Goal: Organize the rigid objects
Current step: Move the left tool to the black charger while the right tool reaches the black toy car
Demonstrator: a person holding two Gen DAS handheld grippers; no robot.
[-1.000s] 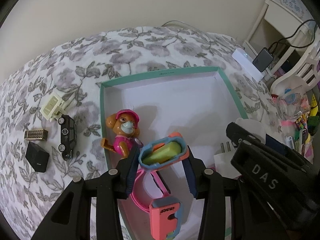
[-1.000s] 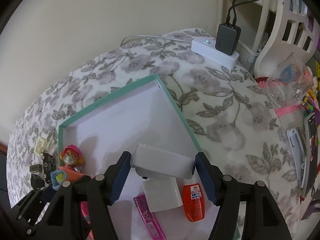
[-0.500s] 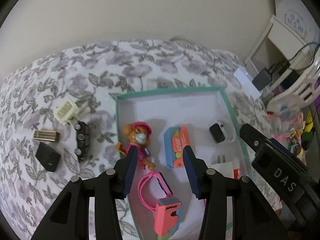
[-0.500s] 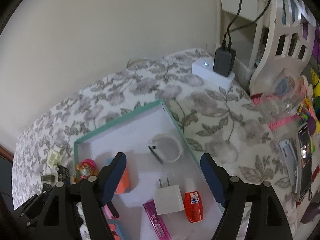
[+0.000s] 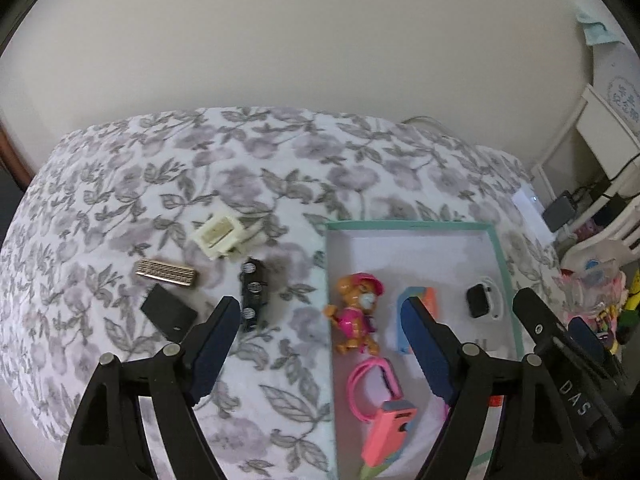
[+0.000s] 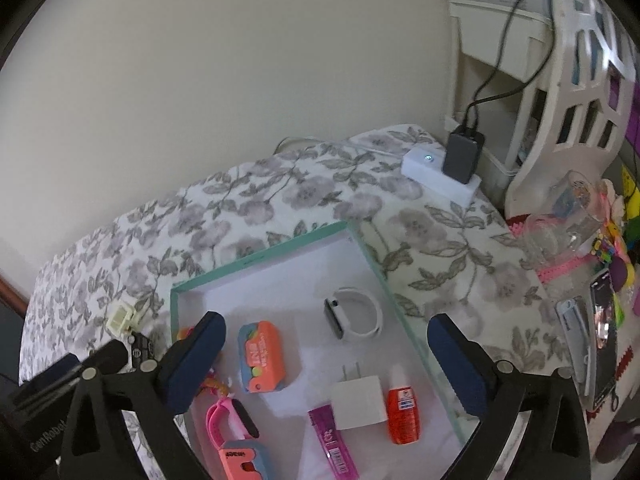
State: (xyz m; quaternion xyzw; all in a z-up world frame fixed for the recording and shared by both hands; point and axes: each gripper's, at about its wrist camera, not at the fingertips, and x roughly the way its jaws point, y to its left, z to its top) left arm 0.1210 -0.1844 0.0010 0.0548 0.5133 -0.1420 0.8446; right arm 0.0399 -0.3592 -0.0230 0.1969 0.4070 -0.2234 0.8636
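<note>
A teal-rimmed tray [image 5: 408,224] lies on the flowered bedspread. It holds a pup figure [image 5: 354,316], an orange-and-blue case [image 5: 420,306], a white smartwatch [image 5: 482,300] and a pink watch [image 5: 372,380]. My left gripper [image 5: 320,344] hangs above the tray's left rim, its jaws opening, with nothing between them. Left of the tray lie a black toy car [image 5: 254,294], a cream connector [image 5: 220,236], a metal strip [image 5: 166,272] and a black block [image 5: 168,312]. My right gripper [image 6: 326,356] hovers over the tray [image 6: 256,260], its jaws opening and empty, above the smartwatch [image 6: 354,316], the case [image 6: 262,356] and a white charger [image 6: 358,400].
An orange bottle [image 6: 402,412] and a magenta tube [image 6: 332,444] lie near the tray's front. A white power strip with a dark adapter [image 6: 460,156] sits at the bed's far corner. A white chair, a phone [image 6: 604,320] and colourful clutter crowd the right side.
The left gripper let the orange-and-blue case go into the tray, rose and shifted left. The right gripper released the white smartwatch and lifted away. Both jaws widened.
</note>
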